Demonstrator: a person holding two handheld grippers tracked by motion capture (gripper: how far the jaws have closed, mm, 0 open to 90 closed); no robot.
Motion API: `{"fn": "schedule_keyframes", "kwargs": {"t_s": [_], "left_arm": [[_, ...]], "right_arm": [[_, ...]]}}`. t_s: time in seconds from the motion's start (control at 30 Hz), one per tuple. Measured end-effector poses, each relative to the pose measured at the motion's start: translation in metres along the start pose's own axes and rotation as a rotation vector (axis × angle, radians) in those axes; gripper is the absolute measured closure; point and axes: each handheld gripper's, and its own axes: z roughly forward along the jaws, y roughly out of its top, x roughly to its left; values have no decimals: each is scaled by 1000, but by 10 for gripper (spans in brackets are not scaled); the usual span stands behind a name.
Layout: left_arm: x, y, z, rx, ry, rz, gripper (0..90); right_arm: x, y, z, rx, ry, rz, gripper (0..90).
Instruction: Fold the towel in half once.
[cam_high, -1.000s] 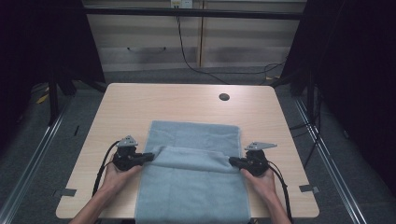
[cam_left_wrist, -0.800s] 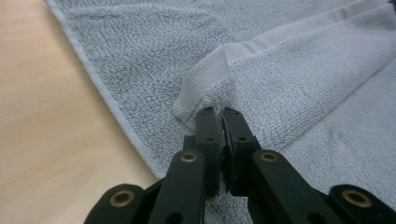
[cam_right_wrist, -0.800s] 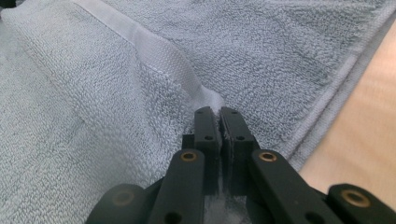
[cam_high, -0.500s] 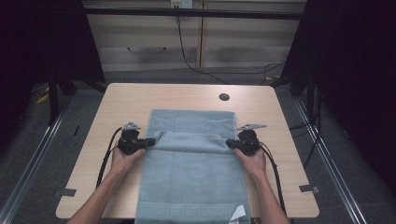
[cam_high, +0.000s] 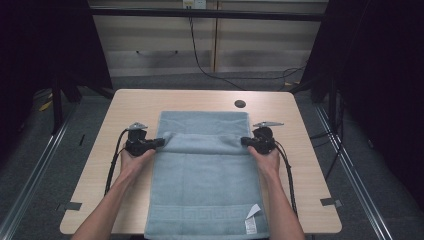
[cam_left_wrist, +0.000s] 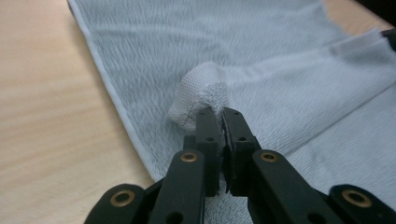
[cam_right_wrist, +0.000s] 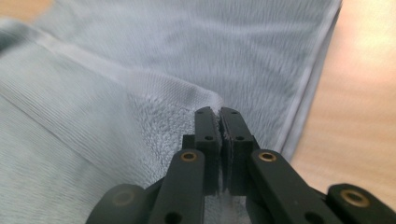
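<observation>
A grey towel (cam_high: 205, 175) lies on the counter (cam_high: 300, 165); its white label (cam_high: 252, 219), at 5 o'clock, is too small to read. The left gripper (cam_high: 161, 142) and right gripper (cam_high: 243, 141) each pinch a folded-over corner.

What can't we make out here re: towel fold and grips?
- Towel near end: cut off by the bottom edge of the high view.
- White tag print: too small in the high view.
- Towel corner in the left hand-held gripper: pinched part hidden between the shut jaws, left gripper view.
- Right hand-held gripper: towel beyond it blurred, right gripper view.
- Dark round spot on the table: too small to identify.
</observation>
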Motion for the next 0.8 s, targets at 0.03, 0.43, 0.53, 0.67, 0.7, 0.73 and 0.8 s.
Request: {"fn": "schedule_keyframes", "kwargs": {"t_s": [0.03,0.43,0.53,0.67,0.7,0.73,0.8], "left_arm": [[0,2,-3,-14,-9,-2,863],[-23,60,-56,-180,-109,65,863],[-33,72,-73,-215,-139,98,863],[-49,66,-92,-240,-178,155,862],[-52,62,-96,-247,-185,160,862],[-54,58,-99,-254,-196,163,862],[-58,51,-107,-268,-208,166,862]], "right_arm": [[-1,4,-7,-28,12,8,867],[1,48,-83,-291,110,-9,867],[3,60,-104,-350,128,-21,867],[9,55,-127,-398,163,-50,867],[12,51,-132,-396,168,-62,867],[14,46,-135,-390,168,-76,867],[17,38,-144,-395,173,-87,867]]}}
